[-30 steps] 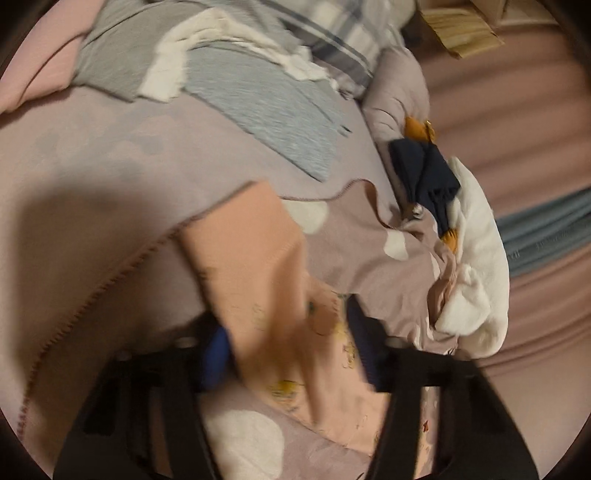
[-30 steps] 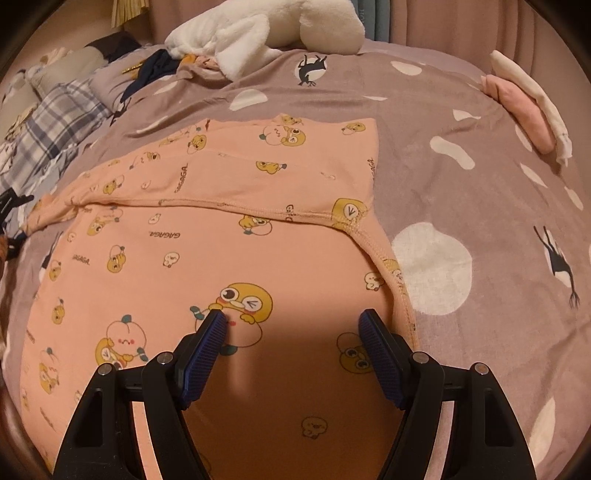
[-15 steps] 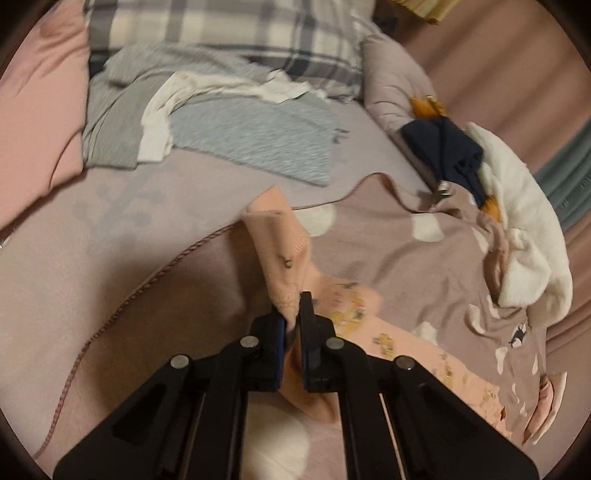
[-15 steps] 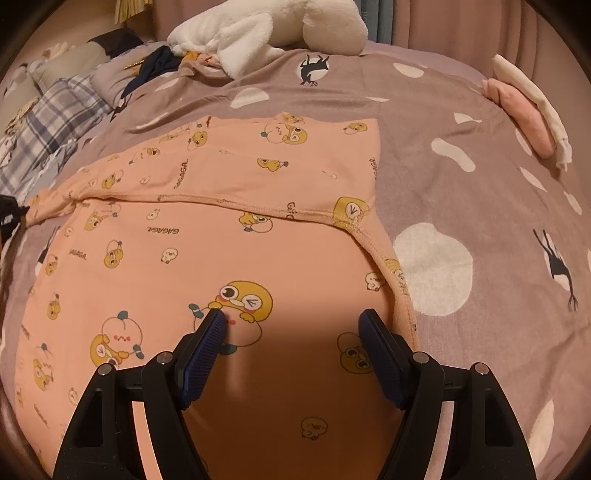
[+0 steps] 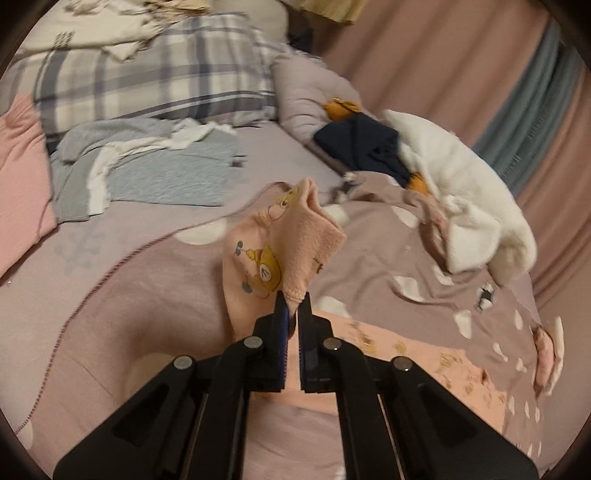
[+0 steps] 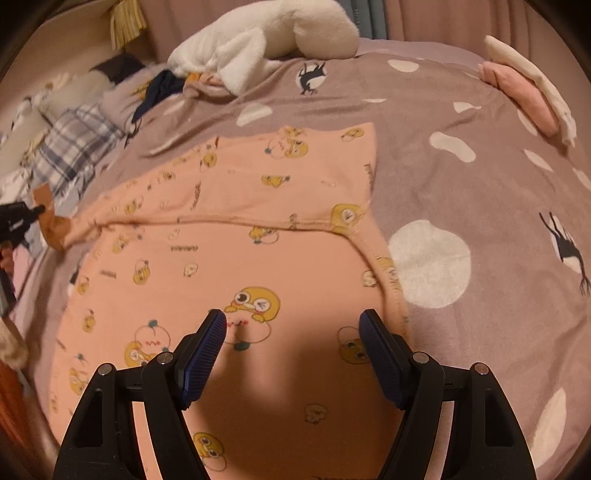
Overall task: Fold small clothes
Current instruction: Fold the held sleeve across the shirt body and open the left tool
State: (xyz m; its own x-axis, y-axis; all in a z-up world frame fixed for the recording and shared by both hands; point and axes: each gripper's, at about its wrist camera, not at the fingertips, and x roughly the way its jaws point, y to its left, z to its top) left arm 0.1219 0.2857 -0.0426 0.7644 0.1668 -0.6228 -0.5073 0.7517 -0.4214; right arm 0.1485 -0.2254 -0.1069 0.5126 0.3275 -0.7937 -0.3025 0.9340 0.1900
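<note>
Peach pyjama bottoms [image 6: 236, 266] printed with yellow cartoon chicks lie spread on the mauve blanket [image 6: 480, 206], which carries white blobs and small black cat figures. One leg end of the bottoms [image 5: 284, 243] is raised clear of the blanket, its fabric bunched and hanging in a fold. The left gripper [image 5: 291, 310] has its jaws pressed together on the edge of that raised end (a thin bit of hem shows between the pads). The right gripper [image 6: 291, 332] hangs over the flat part of the bottoms with its jaws spread wide and nothing between them; whether its tips touch the cloth cannot be told. Beyond the bottoms, toward the head of the blanket, sits a white plush toy [image 6: 280, 33] with a dark navy garment [image 5: 369, 147] just beside it. Further out from the bottoms lie grey folded clothes [image 5: 162, 173] and a checked pillow [image 5: 147, 85]. At the blanket's far right edge rests a small pink and cream stack [image 6: 524, 88]
</note>
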